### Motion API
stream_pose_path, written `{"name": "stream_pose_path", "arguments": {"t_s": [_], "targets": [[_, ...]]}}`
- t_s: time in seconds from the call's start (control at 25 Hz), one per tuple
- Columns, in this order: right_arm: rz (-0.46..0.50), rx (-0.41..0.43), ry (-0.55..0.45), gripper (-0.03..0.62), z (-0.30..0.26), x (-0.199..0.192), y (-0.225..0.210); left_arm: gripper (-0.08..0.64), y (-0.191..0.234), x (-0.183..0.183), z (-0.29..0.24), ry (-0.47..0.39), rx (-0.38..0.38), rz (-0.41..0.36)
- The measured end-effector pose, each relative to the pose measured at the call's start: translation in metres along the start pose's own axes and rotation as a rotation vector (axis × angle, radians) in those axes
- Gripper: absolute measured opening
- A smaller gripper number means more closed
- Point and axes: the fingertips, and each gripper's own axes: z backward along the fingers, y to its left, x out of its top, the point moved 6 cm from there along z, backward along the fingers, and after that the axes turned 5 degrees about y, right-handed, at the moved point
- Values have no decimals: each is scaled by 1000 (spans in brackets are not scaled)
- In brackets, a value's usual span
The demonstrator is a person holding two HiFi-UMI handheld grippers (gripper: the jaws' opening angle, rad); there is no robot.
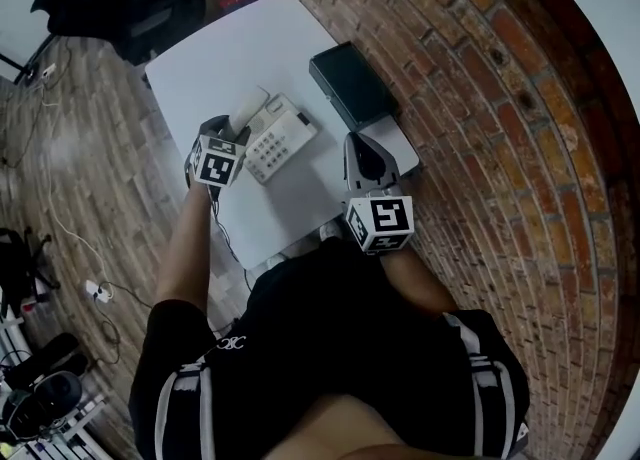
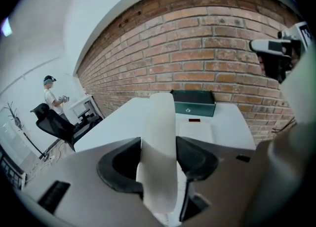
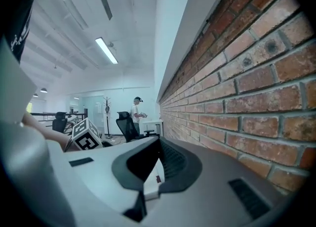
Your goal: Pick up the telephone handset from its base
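The white telephone base (image 1: 283,140) with its keypad sits on the white table (image 1: 210,58). My left gripper (image 1: 238,130) is shut on the white handset (image 1: 250,108), which tilts over the base's left side. In the left gripper view the handset (image 2: 160,122) runs up between the jaws of the left gripper (image 2: 159,144), pinched on both sides. I cannot tell whether its lower end is clear of the base. My right gripper (image 1: 356,144) hovers at the table's right edge, shut and holding nothing; in its own view the right gripper (image 3: 158,144) points along the brick wall.
A dark green box (image 1: 350,81) (image 2: 193,102) lies at the table's far right against the brick wall (image 1: 500,98). A flat white pad (image 1: 396,144) (image 2: 196,131) lies in front of it. Cables (image 1: 70,238) trail on the wooden floor. A person (image 2: 50,95) and an office chair (image 2: 55,123) stand far off.
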Motion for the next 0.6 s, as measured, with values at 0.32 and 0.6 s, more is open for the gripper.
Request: {"name": "stream_pose_path", "arguments": {"t_s": [0.32,0.6], "targets": [[36,94,-69,-3,-16,13,35,213,4,-1,78,-192,114,171],[33,185,-75,-2,-37,24,69,213,3,-5,155,-318,180,281]]}}
